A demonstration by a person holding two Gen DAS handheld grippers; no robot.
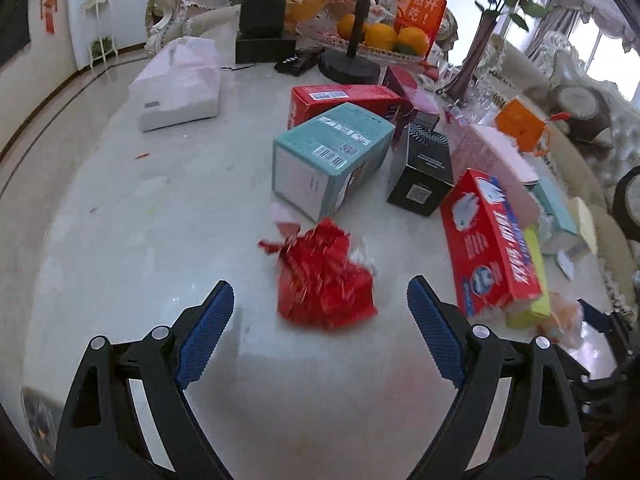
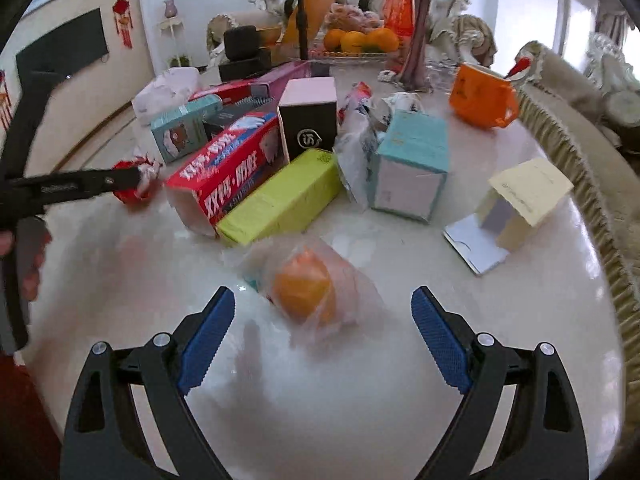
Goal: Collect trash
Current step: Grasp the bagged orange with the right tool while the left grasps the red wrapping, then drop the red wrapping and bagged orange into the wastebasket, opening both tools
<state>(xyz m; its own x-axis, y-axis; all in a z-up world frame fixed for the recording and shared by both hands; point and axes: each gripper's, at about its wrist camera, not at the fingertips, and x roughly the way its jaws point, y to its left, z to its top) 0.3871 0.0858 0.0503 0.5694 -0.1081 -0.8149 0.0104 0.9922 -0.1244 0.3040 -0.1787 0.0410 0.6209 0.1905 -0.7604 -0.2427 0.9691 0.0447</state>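
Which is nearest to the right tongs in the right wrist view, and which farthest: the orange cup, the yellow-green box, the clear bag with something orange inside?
From the right tongs:
1. Clear bag, between the open fingers.
2. Yellow-green box, ahead, slightly left.
3. Orange cup, far back, right.

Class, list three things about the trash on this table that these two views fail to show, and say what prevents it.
1. Left wrist view: print on the red wrapper is motion-blurred.
2. Right wrist view: the clear bag veils the orange item inside.
3. Left wrist view: the red carton hides most of the lime box.
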